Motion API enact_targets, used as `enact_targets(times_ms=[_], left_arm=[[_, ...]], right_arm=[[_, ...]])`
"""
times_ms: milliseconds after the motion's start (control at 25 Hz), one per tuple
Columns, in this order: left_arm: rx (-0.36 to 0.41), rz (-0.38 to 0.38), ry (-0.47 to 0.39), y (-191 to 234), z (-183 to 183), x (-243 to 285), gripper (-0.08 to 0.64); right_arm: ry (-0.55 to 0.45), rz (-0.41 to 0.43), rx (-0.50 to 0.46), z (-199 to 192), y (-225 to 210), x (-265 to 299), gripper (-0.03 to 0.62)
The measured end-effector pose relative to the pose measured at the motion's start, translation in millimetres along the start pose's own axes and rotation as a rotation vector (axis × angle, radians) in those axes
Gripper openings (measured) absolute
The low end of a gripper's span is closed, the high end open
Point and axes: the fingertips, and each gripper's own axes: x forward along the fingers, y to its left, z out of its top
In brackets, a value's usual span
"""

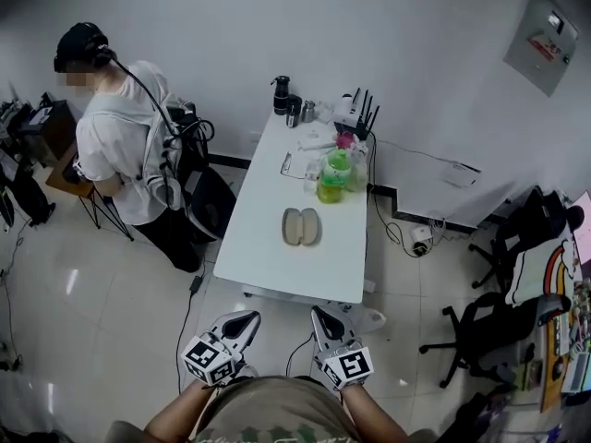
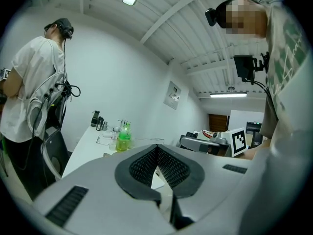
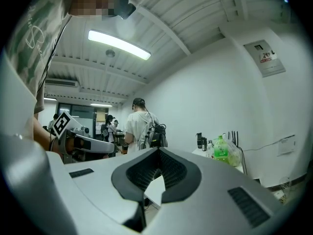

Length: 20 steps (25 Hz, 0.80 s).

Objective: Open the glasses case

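Observation:
The glasses case (image 1: 301, 226) lies flat on the white table (image 1: 268, 257) in the head view, grey-beige, showing two oval halves side by side. Both grippers hang short of the table's near edge, above the floor, pointing roughly level toward it. My left gripper (image 1: 246, 318) is shut with nothing between its jaws, and its own view shows the dark pads (image 2: 146, 165) meeting at the tip. The right gripper (image 1: 319, 314) is shut and empty as well, its pads (image 3: 171, 173) closed together. The case does not show in either gripper view.
A green bottle (image 1: 333, 175), glasses (image 1: 294, 165), mugs (image 1: 288, 101) and a router (image 1: 355, 112) crowd the table's far end. A person in a white shirt (image 1: 120, 137) stands left of the table beside a chair (image 1: 211, 201). Office chairs (image 1: 489, 330) stand at the right.

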Motion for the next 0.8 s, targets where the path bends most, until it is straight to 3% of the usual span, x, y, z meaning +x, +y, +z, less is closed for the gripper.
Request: enact_targets(times_ms=[360,800], left_arm=[[0.002,0.004,-0.009,4,-8,-6,0.005],[0.005,0.075,-0.013,9,-12,-13,0.005]], right_arm=[[-0.020,-0.023,-0.019,3,11,-1,0.011],[-0.027,-0.010,-0.015,4,29,-5,0.011]])
